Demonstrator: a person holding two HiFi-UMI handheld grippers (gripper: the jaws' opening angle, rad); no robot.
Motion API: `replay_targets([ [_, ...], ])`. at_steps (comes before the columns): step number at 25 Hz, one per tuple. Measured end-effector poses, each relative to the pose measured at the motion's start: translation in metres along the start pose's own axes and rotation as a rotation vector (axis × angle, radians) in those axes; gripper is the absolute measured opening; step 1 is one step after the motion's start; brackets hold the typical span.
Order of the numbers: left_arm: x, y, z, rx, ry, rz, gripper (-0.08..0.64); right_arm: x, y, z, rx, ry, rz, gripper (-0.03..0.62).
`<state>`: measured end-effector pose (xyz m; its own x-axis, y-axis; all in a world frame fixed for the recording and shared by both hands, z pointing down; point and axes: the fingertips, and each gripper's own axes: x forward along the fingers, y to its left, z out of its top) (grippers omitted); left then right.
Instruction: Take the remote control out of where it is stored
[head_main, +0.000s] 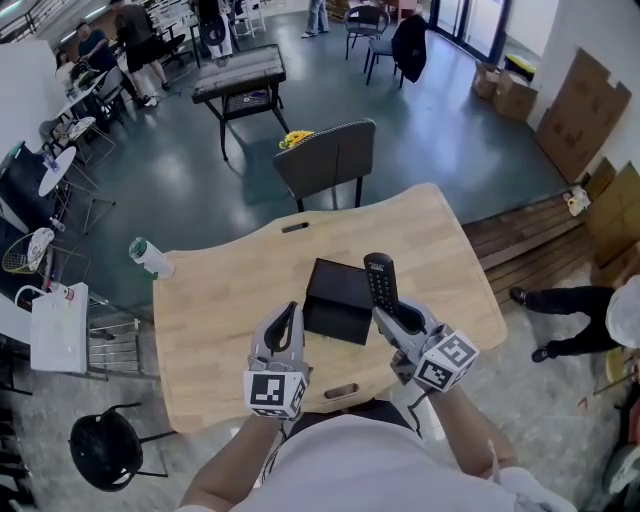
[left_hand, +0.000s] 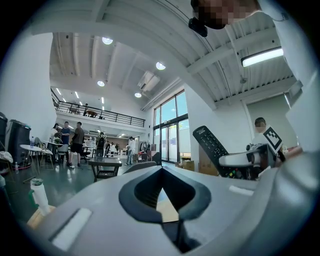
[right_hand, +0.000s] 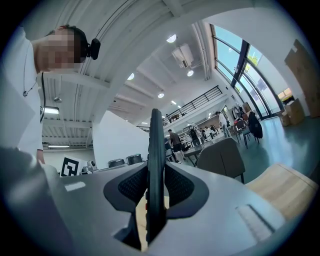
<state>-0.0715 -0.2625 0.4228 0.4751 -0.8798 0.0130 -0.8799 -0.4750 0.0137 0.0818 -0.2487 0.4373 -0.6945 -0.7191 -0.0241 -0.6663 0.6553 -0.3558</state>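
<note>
While the right gripper (head_main: 390, 316) squeezes the black remote control (head_main: 379, 278) and holds it up beside the black box (head_main: 338, 300) toward the desk's (head_main: 220, 300) near edge, the left gripper (head_main: 290, 312) is closed on nothing, perhaps touching the box's left side.

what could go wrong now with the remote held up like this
The right gripper pinches the remote control near its lower end, most of it sticking out, so it may pivot or slip. If dropped, it would likely hit the black box or wooden table. The left gripper is shut and empty, giving no support.
</note>
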Motion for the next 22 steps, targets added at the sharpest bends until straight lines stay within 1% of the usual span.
replay_targets([
  [22,0.009,0.009,-0.001,-0.011,0.003,0.003,0.002,0.011,-0.006,0.002,-0.002,0.014,-0.015,0.118],
])
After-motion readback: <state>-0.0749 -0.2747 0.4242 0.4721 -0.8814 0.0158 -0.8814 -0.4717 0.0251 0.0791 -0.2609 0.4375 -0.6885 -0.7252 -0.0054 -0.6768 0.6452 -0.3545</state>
